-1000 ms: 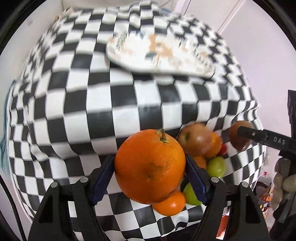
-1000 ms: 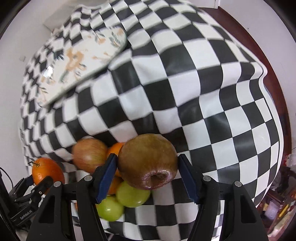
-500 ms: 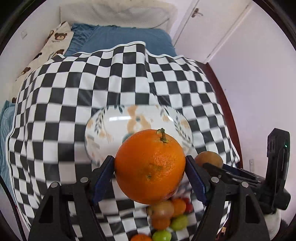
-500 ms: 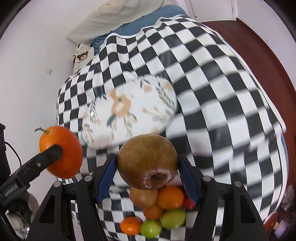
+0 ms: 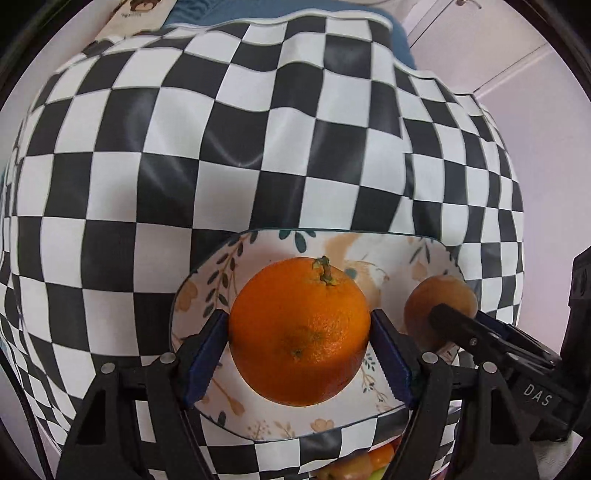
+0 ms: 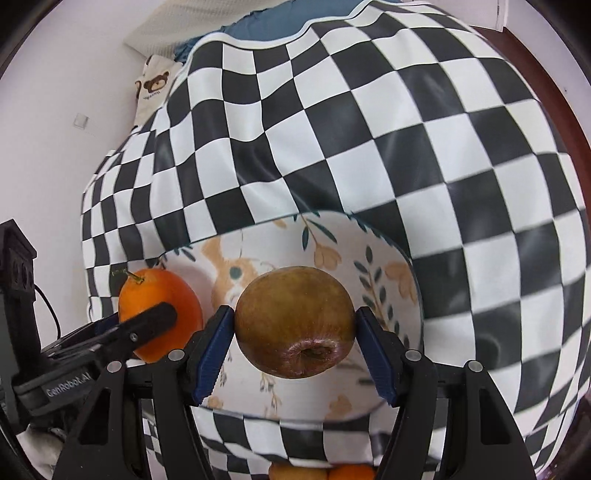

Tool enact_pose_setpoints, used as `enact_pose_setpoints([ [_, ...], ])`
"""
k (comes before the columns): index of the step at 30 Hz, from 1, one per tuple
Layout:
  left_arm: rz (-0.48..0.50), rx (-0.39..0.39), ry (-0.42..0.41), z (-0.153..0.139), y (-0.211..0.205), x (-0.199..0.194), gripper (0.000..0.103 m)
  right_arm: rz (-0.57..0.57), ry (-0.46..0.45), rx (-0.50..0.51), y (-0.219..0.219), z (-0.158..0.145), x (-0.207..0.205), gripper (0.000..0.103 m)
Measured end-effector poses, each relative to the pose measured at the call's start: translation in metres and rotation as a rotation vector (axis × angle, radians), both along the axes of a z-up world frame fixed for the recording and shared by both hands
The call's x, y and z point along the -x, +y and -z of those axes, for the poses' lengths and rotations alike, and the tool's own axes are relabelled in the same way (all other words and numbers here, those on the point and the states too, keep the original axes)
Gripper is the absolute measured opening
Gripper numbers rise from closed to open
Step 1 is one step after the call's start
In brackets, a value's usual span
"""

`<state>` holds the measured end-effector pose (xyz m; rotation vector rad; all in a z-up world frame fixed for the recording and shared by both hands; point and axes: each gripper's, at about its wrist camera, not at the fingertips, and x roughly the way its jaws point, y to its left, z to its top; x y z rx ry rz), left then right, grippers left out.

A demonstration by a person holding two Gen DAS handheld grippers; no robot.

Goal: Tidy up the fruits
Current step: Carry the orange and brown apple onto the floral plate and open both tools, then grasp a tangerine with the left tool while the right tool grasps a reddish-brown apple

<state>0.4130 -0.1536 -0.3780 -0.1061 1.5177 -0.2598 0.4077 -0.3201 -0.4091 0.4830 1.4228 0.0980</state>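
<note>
Checkered cloth point(image 5: 295, 155) under bowl point(image 5: 207, 288); gripped orange point(image 5: 299, 336) points stem upward.

This is a home, most likely a bedroom. Beyond the jaws a black-and-white checkered cloth point(image 6: 369, 155) covers the table, and past its far edge lies blue bedding point(image 6: 258, 24) with a teddy-bear print pillow point(image 6: 153, 86). Just under the jaws sits a floral plate point(image 6: 384, 266). Plain white walls point(image 6: 74, 74) and a white door point(image 5: 480, 55) enclose the room.

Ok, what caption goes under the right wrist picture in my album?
Right gripper holds a brownish apple above the flowery bowl.
</note>
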Motion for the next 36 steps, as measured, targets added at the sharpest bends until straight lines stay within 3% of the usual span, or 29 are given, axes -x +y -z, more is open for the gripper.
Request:
enact_pose_setpoints([
  [7,-0.04,0.007,0.062,0.005,0.004,-0.018,0.076,-0.008,0.047,-0.015,-0.003,0.015,-0.015,0.072],
  [9,-0.045,0.015,0.076,0.007,0.007,-0.022,0.077,-0.002,0.05,-0.021,-0.006,0.013,-0.015,0.081],
  [11,-0.051,0.046,0.086,0.005,0.01,-0.026,0.093,-0.008,0.047,-0.01,-0.007,0.011,-0.017,0.089],
  [17,-0.038,0.037,0.056,-0.01,0.016,-0.027,0.093,0.001,0.045,0.026,-0.016,0.005,-0.012,0.089],
  [24,-0.058,-0.075,-0.046,-0.037,0.038,0.003,0.093,-0.041,-0.016,0.189,-0.018,-0.027,0.017,0.089],
  [36,-0.022,-0.185,-0.255,-0.108,0.051,0.102,0.093,-0.051,-0.137,0.309,-0.005,-0.091,0.11,0.089],
])
